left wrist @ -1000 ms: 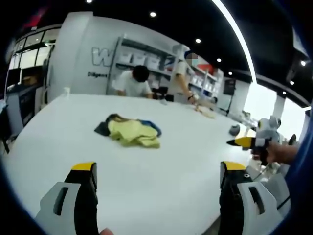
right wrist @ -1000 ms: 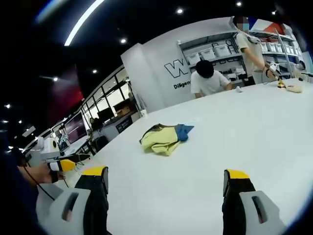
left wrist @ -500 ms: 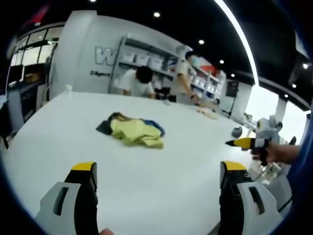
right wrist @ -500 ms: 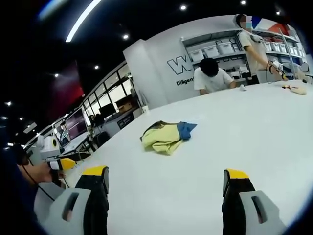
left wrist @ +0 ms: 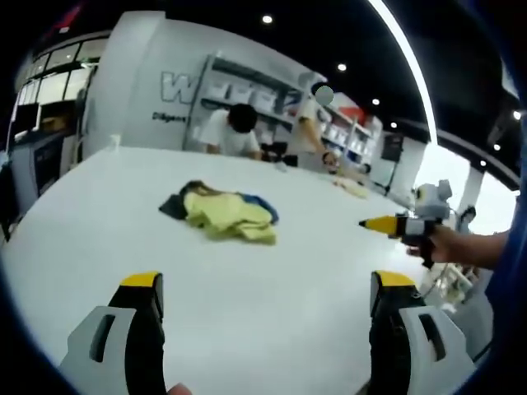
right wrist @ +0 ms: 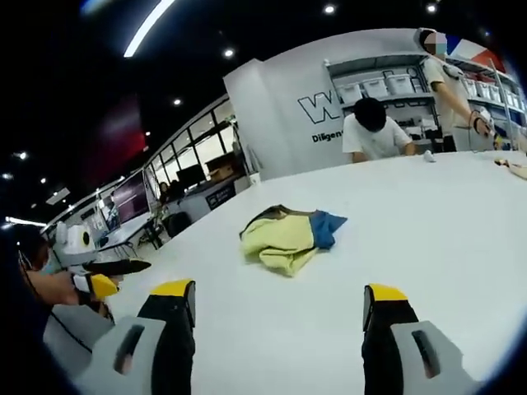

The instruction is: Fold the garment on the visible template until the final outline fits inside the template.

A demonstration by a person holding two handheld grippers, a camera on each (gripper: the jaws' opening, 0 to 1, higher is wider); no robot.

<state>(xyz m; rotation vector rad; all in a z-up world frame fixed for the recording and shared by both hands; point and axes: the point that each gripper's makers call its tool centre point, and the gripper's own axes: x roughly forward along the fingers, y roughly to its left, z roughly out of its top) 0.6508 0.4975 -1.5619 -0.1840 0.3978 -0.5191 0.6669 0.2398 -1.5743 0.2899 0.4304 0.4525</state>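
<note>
A crumpled garment, yellow with blue and dark parts, lies bunched on the white table (left wrist: 247,288) ahead of both grippers; it is the garment (left wrist: 222,216) in the left gripper view and the garment (right wrist: 288,238) in the right gripper view. My left gripper (left wrist: 263,288) is open above the table's near edge with nothing between its jaws. My right gripper (right wrist: 276,300) is open too, also well short of the garment. The right gripper (left wrist: 387,224) appears from the right in the left gripper view, held by a hand. The left gripper (right wrist: 107,276) shows at the left of the right gripper view.
Two people (left wrist: 235,132) work at the table's far side, near small objects (left wrist: 350,188). Shelving with boxes (right wrist: 387,82) lines the back wall. The table (right wrist: 445,222) is broad and white around the garment.
Both views have shifted slightly as the hands moved. The right gripper has come further into the left gripper view, toward the table. The garment lies unchanged.
</note>
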